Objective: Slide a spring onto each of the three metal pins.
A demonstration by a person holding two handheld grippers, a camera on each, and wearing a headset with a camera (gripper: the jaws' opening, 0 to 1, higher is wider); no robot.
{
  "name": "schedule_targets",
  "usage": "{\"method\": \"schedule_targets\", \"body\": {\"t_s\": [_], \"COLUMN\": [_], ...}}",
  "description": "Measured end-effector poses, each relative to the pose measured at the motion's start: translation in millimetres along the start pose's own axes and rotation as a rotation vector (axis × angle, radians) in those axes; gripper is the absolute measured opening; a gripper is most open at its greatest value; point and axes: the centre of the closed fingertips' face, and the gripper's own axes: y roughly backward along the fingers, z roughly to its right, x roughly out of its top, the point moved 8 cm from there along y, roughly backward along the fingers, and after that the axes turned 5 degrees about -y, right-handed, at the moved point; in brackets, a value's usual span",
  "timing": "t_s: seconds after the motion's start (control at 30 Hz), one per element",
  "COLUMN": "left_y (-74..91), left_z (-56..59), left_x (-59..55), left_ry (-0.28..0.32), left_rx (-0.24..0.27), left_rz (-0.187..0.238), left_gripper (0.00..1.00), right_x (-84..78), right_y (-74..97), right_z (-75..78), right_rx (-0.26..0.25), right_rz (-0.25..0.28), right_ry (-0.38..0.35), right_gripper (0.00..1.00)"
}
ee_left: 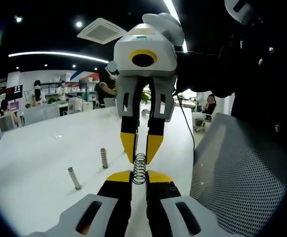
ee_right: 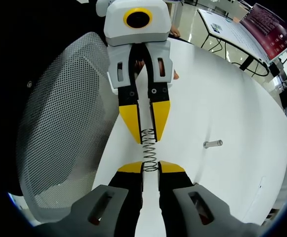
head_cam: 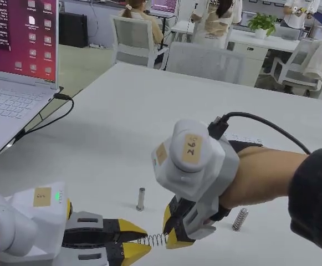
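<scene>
1. The spring (head_cam: 156, 239) hangs in the air over the near edge of the tabletop (head_cam: 149, 127), stretched level between the two grippers.
2. The left gripper (head_cam: 141, 241) has its yellow-tipped jaws closed on one end of the spring. In the left gripper view the coil rises straight out from between the two pads (ee_left: 121, 177).
3. The right gripper (head_cam: 169, 235), carried by the hand coming in from the right edge, has its jaws closed on the other end. The two sets of tips face each other with only a short run of coil between them.
4. I see one pin (head_cam: 141, 199) standing upright just beyond the held spring. It is a short, plain grey metal cylinder and carries nothing.
5. A second spring (head_cam: 239, 219) sits tilted on the tabletop beside the right forearm, toward the right edge. It is well apart from the pin.
6. The tabletop is smooth, matte white. A silver laptop (head_cam: 5, 100) lies open at its far left corner.
</scene>
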Motion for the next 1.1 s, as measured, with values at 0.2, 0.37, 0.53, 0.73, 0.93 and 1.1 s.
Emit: {"method": "schedule_targets", "body": {"t_s": [0.2,0.37,0.53,0.73,0.93,1.1], "left_y": [1.6,1.4,-0.2,0.3,1.2,-0.5], "left_z": [1.0,2.1,2.2,1.1,0.5,0.7], "left_x": [2.8,7.1,8.6,7.6,6.1,4.6], "left_ry": [0.001,-0.004,-0.009,-0.006,-0.004,-0.011], "left_rx": [0.001,0.003,0.004,0.011,0.014,0.011], "left_rz": [0.008,0.015,0.024,0.028,0.023,0.013], "left_gripper": [0.02,0.02,0.02,0.02,0.03,0.02], "right_x": [-2.6,-4.3,-6.3,-5.8,-1.1,2.3], "right_y": [-5.0,-8.6,-10.7,-9.1,-0.4,4.1], "right_z": [0.7,1.1,1.4,2.4,2.0,0.0], "right_rx": [0.009,0.018,0.023,0.018,0.009,0.008], "right_rz": [-0.005,0.000,0.002,0.006,0.025,0.030], "right_ry": [-0.007,-0.014,-0.018,-0.010,-0.013,-0.012], "right_gripper": [0.11,0.11,0.11,0.09,0.09,0.09]}}
